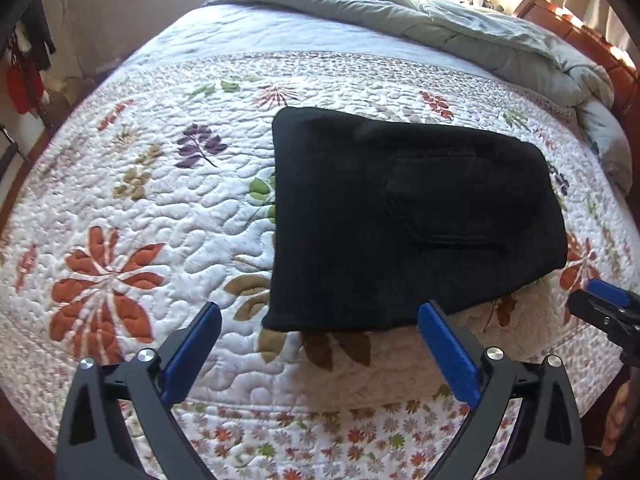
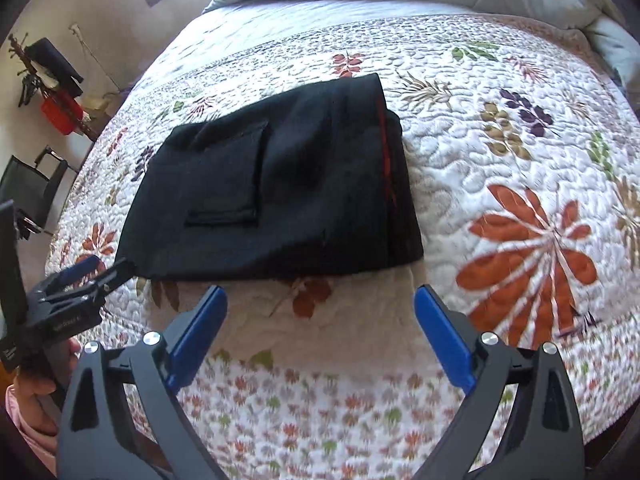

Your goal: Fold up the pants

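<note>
Two black grippers with blue finger pads hang over the near edge of the bed, both spread wide and grasping nothing. The left gripper [image 1: 320, 316] points at the near edge of the folded black fleece pants [image 1: 400, 224], its right pad just short of the cloth; the right gripper [image 2: 320, 300] hovers just clear of that same edge. The pants lie flat in a thick rectangle on the white quilted bedspread with orange, purple and green leaf prints [image 1: 160, 200], toward the middle of the bed, a patch pocket [image 2: 228, 176] facing up and a thin red stripe [image 2: 386, 160] showing along one folded side. A rumpled pale grey-green duvet [image 1: 460, 24] is bunched along the far edge. There is small white lettering on the left gripper's body, too blurred to read.
</note>
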Demonstrator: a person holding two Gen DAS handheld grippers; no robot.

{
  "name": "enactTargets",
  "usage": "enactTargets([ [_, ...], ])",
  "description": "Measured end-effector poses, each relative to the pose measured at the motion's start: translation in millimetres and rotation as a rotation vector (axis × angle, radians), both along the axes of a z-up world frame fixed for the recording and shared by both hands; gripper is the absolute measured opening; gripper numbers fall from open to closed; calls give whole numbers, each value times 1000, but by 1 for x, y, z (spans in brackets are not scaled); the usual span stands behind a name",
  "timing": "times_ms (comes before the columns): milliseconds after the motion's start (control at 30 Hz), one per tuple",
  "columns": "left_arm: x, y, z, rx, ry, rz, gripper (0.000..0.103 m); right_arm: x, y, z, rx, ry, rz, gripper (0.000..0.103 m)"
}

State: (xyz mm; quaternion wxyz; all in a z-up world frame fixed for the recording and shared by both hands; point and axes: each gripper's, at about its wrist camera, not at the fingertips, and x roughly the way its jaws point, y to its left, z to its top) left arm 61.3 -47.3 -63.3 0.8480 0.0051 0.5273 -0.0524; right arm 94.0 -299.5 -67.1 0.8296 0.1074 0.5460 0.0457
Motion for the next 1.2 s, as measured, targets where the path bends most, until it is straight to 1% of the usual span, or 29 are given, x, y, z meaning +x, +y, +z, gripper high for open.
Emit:
enactTargets([
  [33, -2, -2, 0, 16, 2, -2, 99, -3, 1, 1, 4, 0, -2, 96],
  [67, -3, -2, 1, 11, 3, -5, 99, -7, 3, 3, 12, 1, -1, 96],
  [167, -13, 1, 6, -43, 14, -18, 99, -16, 10, 6, -11, 7, 4, 97],
  [300, -26, 0, 16, -46, 0, -21, 99, -28, 17, 11, 3, 1, 24, 97],
  [433, -35, 2, 24, -68, -3, -16, 99, -34, 22, 14, 22, -5, 26, 98],
  [600, -41, 5, 29, -67, -10, -5, 99, -36, 26, 21, 27, -22, 28, 98],
  [700, -44, 5, 30, -51, -11, -3, 99, -35, 27, 22, 19, -23, 25, 98],
  [1033, -46, 12, 28, -36, 7, 8, 99, -33, 30, 12, 19, 8, 23, 98],
  [1200, -46, 10, 28, -29, 5, -3, 99, -32, 31, 7, 4, 27, 24, 98],
])
